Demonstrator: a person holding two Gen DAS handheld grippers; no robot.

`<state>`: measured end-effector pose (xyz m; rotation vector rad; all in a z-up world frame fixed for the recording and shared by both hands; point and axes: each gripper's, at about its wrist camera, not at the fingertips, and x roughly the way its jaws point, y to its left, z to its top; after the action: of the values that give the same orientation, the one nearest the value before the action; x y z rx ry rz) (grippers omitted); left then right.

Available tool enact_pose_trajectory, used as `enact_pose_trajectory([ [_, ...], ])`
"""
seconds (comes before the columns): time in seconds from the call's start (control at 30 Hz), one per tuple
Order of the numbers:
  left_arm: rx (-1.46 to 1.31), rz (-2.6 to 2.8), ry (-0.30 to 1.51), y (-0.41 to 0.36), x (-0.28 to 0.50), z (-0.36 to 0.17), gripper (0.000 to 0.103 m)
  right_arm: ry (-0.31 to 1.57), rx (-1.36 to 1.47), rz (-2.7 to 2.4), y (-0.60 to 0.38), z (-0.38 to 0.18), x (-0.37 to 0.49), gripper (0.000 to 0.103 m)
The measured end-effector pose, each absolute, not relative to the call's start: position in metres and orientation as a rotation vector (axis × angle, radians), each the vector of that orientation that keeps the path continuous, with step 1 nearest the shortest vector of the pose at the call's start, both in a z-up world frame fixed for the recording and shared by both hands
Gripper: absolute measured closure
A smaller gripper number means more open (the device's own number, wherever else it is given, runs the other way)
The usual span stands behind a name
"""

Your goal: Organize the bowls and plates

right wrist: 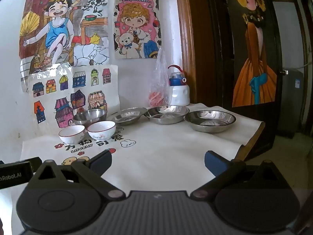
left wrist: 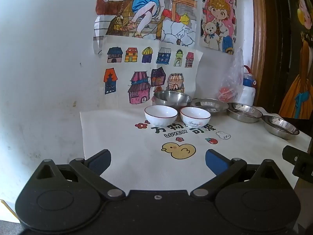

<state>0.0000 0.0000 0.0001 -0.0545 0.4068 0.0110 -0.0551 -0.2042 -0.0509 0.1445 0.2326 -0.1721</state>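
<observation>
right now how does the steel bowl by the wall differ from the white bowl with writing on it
The steel bowl is bare shiny metal; the white bowl with writing is white with a dark rim line. The steel bowl looks wider and stands nearer the wall; the white bowl sits in front of it. Both stand upright and look empty.

Black tongs (left wrist: 158,161) with blue pads (left wrist: 214,163), silver pivot screws, round housings.

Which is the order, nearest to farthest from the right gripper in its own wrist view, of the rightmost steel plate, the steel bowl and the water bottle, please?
From the right gripper:
1. Rightmost steel plate, ahead on the right.
2. Steel bowl, far left, behind the white bowls.
3. Water bottle, at the back by the wall.
</observation>
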Motion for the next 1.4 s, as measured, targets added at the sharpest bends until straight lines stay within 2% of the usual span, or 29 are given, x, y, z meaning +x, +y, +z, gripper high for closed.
enact_pose_trajectory([
  [1.4,-0.045,0.008,0.403,-0.0013,0.0026,-0.0027,0.001,0.252,0.123,-0.19,-0.2022,-0.0519,-0.0513,0.0],
])
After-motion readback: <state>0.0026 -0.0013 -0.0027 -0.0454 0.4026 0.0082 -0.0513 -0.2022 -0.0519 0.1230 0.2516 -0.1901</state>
